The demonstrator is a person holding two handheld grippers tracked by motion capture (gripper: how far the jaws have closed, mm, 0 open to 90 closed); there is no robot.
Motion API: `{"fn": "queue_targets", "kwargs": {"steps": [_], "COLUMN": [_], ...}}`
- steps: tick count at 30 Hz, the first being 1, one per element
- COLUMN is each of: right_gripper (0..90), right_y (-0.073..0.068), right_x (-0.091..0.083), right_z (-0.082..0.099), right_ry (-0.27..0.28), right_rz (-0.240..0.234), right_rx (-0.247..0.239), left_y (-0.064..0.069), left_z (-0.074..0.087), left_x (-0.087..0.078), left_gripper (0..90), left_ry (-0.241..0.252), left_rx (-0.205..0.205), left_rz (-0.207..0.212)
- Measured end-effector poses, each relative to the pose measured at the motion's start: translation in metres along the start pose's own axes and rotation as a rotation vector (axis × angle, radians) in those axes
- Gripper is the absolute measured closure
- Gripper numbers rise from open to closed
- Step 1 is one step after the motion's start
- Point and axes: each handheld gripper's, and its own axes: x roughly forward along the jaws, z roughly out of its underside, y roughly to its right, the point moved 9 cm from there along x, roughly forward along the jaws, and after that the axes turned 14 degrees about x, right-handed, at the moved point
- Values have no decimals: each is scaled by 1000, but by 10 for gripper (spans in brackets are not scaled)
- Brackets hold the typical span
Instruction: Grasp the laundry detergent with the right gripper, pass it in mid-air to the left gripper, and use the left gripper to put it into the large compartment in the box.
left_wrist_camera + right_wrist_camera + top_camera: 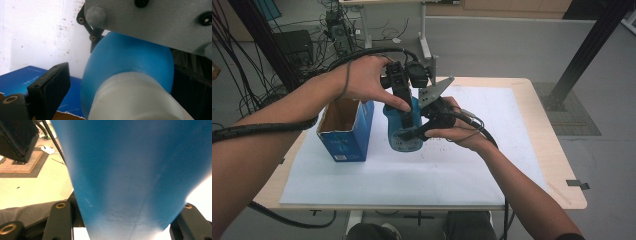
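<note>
A blue bottle (404,127) with a white cap (135,100) is held in the air above the white mat (492,170). My right gripper (413,133) is shut on its body; in the right gripper view the blue bottle wall (130,170) fills the space between both jaws of the right gripper (125,220). My left gripper (406,102) comes down from above at the cap end. In the left gripper view the left gripper (125,75) is open, its jaws on either side of the cap, with a gap showing at the left finger (52,87).
An open-topped blue carton (344,130) stands on the mat left of the bottle, close under my left hand. The wooden table (557,150) ends just past the mat. Behind are cables, black frame posts and a desk leg (424,45).
</note>
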Motion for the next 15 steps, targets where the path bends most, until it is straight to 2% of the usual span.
{"fn": "queue_targets", "kwargs": {"steps": [15], "right_gripper": [437], "right_y": [-1], "right_x": [0], "right_z": [1], "right_ry": [-8], "right_rz": [2], "right_rx": [8], "left_y": [0], "left_z": [1], "left_x": [-1], "left_gripper": [72], "left_ry": [6], "left_rx": [-7], "left_rz": [-3]}}
